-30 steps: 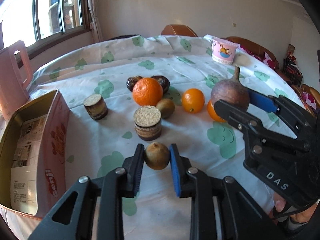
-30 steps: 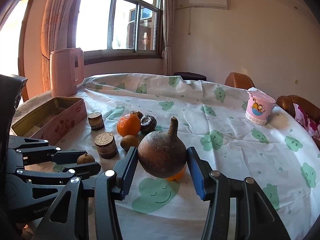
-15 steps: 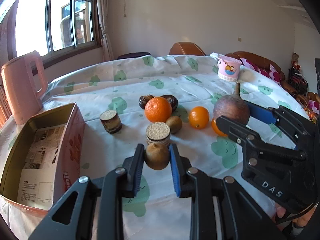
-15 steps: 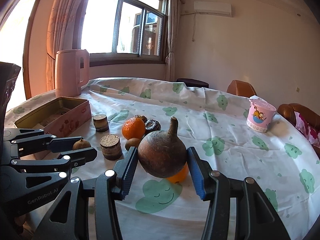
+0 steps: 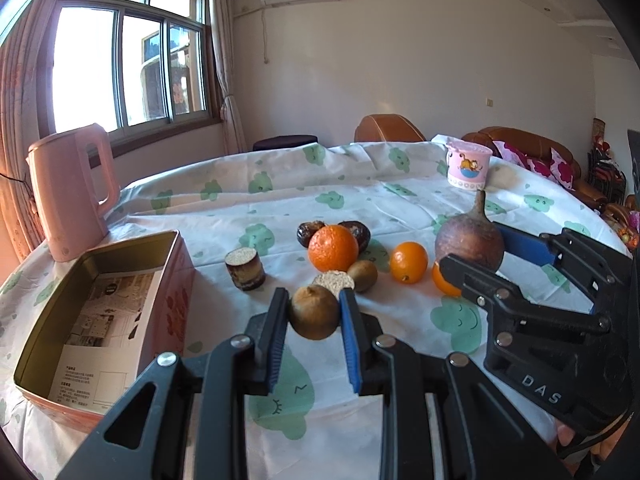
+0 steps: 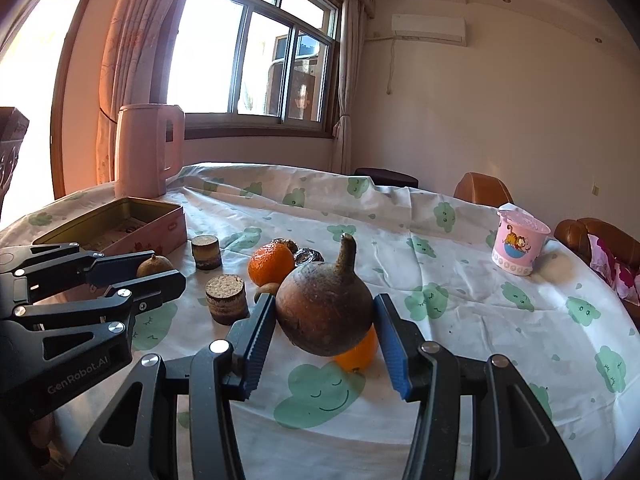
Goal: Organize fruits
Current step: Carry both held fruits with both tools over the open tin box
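fingers (image 5: 276, 320) of the left gripper (image 5: 314, 316) are pinched on a small brown fruit (image 5: 314, 317) held above the cloth, just right of the open tin (image 5: 176, 240), which is nearer this gripper than the right gripper (image 6: 324, 320), clamped on a stemmed brown fruit (image 6: 325, 308).

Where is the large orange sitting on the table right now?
In the left wrist view the large orange sits mid-table, just in front of two dark wrinkled fruits, with a kiwi at its near right.

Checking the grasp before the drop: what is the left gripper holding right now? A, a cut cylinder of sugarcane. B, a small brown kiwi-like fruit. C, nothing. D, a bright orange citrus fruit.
B: the left gripper has its blue pads clamped on the small brown kiwi-like fruit, lifted above the tablecloth.
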`<state>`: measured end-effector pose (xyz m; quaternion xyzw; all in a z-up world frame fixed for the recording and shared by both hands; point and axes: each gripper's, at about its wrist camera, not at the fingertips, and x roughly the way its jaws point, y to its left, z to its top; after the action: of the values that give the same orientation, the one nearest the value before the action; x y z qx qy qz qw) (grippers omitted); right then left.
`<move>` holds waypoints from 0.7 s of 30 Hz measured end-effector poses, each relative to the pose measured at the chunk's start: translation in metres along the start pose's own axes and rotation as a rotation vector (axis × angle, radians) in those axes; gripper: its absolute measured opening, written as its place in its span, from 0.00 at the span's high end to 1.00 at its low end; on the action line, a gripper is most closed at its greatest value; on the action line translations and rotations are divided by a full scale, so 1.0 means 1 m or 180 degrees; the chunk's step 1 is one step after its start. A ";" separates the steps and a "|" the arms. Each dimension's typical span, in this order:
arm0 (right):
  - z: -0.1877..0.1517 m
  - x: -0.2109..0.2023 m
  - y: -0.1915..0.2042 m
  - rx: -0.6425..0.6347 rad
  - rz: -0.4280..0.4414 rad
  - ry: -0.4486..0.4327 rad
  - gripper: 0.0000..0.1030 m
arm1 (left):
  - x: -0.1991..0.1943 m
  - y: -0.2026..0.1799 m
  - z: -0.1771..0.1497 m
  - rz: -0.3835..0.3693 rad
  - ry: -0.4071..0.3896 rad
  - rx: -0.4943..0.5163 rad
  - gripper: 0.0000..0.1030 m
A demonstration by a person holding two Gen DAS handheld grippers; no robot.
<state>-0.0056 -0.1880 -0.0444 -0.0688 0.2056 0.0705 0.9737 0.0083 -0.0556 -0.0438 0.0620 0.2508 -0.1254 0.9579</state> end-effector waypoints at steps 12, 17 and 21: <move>-0.001 -0.005 0.003 -0.0045 -0.0003 -0.0106 0.49 | -0.007 -0.001 0.000 0.0048 -0.0148 0.0014 0.74; -0.001 -0.008 0.004 -0.0056 -0.0004 -0.0144 0.49 | -0.010 0.000 -0.001 0.0051 -0.0203 -0.0016 0.74; -0.001 -0.008 0.004 -0.0067 0.0000 -0.0162 0.49 | -0.013 0.002 -0.001 0.0054 -0.0253 -0.0041 0.74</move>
<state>-0.0144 -0.1848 -0.0423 -0.0771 0.1799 0.0744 0.9778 -0.0021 -0.0512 -0.0380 0.0529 0.2128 -0.1180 0.9685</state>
